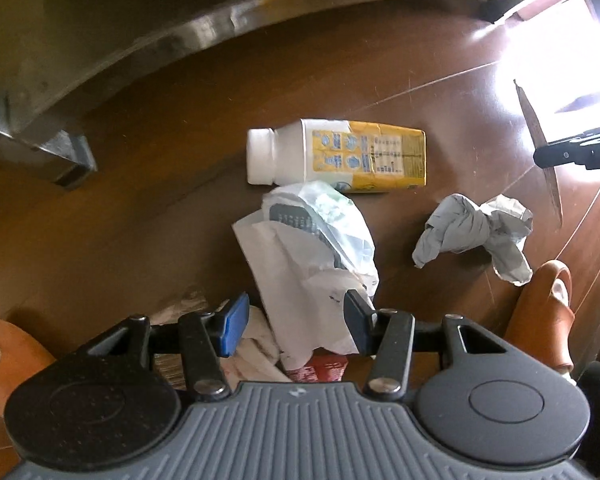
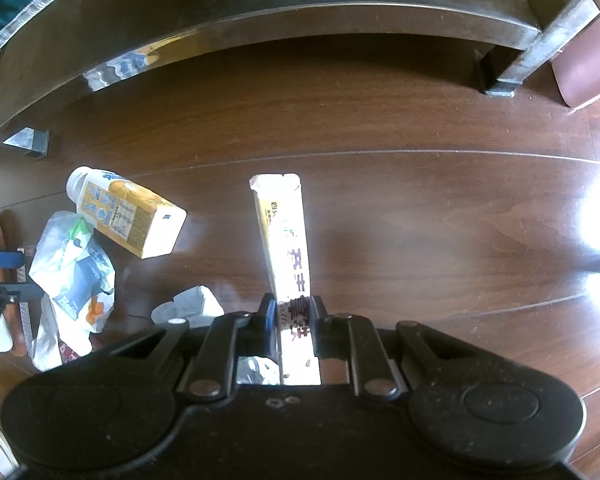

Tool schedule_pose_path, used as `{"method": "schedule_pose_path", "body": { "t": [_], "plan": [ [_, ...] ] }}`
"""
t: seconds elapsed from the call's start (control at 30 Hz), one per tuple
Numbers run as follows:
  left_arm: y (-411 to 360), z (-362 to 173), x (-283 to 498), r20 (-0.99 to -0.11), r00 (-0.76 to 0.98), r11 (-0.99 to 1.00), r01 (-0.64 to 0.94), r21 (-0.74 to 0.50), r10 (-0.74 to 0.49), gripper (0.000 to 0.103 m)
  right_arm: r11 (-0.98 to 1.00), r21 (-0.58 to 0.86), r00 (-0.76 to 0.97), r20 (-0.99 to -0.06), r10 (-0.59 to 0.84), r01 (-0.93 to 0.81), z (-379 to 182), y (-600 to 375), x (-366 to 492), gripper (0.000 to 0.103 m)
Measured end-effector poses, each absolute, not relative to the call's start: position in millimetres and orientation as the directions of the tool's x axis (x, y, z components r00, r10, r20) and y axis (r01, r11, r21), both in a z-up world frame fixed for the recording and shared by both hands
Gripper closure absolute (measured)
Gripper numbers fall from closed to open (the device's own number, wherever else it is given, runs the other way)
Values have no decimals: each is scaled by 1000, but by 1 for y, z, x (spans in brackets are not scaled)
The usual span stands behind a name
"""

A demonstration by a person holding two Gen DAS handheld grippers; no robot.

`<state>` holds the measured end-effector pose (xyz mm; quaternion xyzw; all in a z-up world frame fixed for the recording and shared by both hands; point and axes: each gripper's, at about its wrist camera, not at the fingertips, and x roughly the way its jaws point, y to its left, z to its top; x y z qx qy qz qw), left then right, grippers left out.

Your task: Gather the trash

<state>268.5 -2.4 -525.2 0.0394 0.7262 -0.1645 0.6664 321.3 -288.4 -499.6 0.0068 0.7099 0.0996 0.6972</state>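
Right claw (image 2: 292, 312): pinching a long narrow stick packet (image 2: 284, 240), pads pressed on its lower part; the packet stands out past my fingers toward frame centre, torn end farthest from me, clear of the floor (image 2: 420, 220).

Left claw (image 1: 296, 320): spread, blue pads apart. A white crumpled wrapper (image 1: 312, 248) sits in the gap between them, lower centre of the left view; I cannot tell whether either pad touches it, and nothing is pinched.

Loose trash, left view: yellow-and-white drink carton (image 1: 336, 156) lying on its side at centre, white cap pointing left, touching the top of the wrapper. Grey crumpled paper (image 1: 472, 232) to the right, apart from both.

Loose trash, right view: same carton (image 2: 128, 216) and wrapper (image 2: 72, 272) at the left edge; grey paper (image 2: 188, 304) just beside my fingers, lower left of centre.

Surroundings: dark wood floor, a metal-edged piece of furniture (image 2: 300, 20) across the top of both views. No bin in sight.

Step in hand: as I judge it, one piece secured on the right, left lining up on the wrapper.

Next move calls for: closing the left pads squarely on the wrapper's bulk, not a loose flap, and keeping the carton from being dragged along.
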Motion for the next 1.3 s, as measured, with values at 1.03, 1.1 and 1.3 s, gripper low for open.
{"method": "schedule_pose_path", "body": {
  "t": [1.03,1.1,1.3],
  "plan": [
    [6,-451,264,-978,-16,974,91,-209,-208,95,957,137,67,-985,159,-257,-433,-284,317,88],
    [6,-426,264,-975,13,972,90,-219,-221,95,956,141,103,-980,173,-259,-406,-282,317,88],
    [7,-347,253,-959,115,965,76,-250,-258,95,943,125,235,-950,203,-308,-315,-272,311,88]
  ]
}}
